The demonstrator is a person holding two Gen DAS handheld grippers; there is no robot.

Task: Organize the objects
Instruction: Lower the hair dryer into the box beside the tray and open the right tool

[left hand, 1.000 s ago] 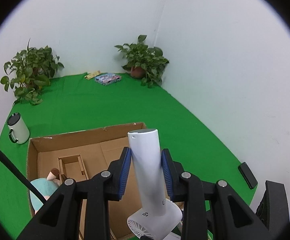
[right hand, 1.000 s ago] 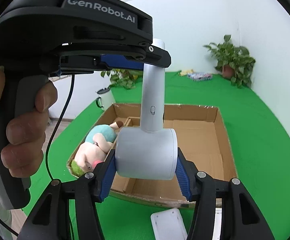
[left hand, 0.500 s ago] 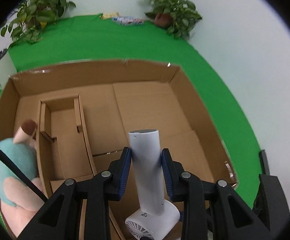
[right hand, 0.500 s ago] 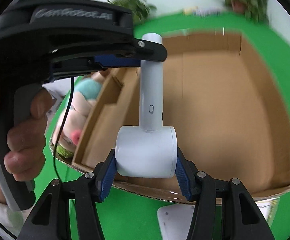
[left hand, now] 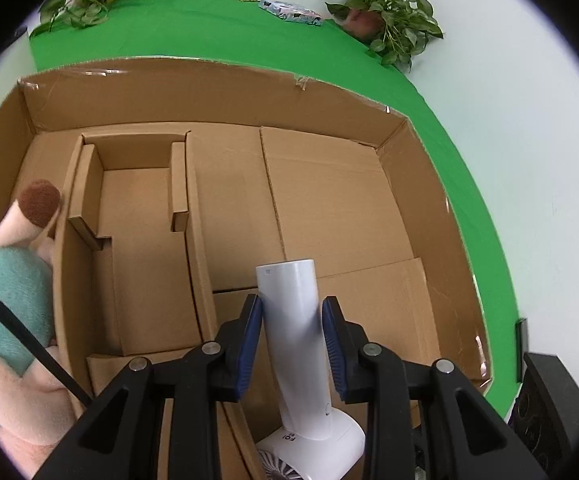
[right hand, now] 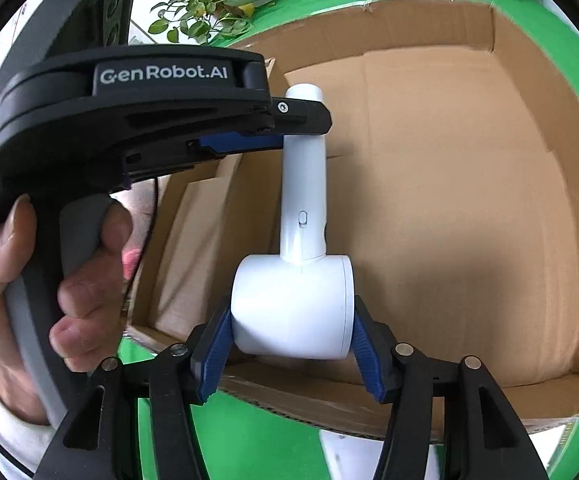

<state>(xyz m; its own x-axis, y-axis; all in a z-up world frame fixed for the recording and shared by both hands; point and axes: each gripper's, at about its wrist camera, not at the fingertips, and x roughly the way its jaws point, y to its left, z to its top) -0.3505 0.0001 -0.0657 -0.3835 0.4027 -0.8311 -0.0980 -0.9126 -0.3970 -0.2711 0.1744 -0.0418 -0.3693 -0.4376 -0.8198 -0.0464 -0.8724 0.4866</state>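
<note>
A white handheld fan (left hand: 295, 332) is held by both grippers over the open cardboard box (left hand: 341, 208). My left gripper (left hand: 291, 340) is shut on the fan's handle. My right gripper (right hand: 291, 346) is shut on the fan's round head (right hand: 293, 308). In the right wrist view the left gripper's blue pads (right hand: 241, 142) clamp the handle near its top, above the box floor (right hand: 449, 200). A plush doll (left hand: 5, 280) in teal lies in the box's left compartment.
A cardboard divider insert (left hand: 129, 220) stands in the box's left half. Potted plants (left hand: 385, 20) stand at the back on the green mat (left hand: 169, 24), with a colourful packet (left hand: 289, 10). A dark object (left hand: 523, 336) lies on the mat by the right wall.
Both grippers have carried the fan forward and down over the box. The box interior now fills both views, and the fan sits lower, closer to the box floor.
</note>
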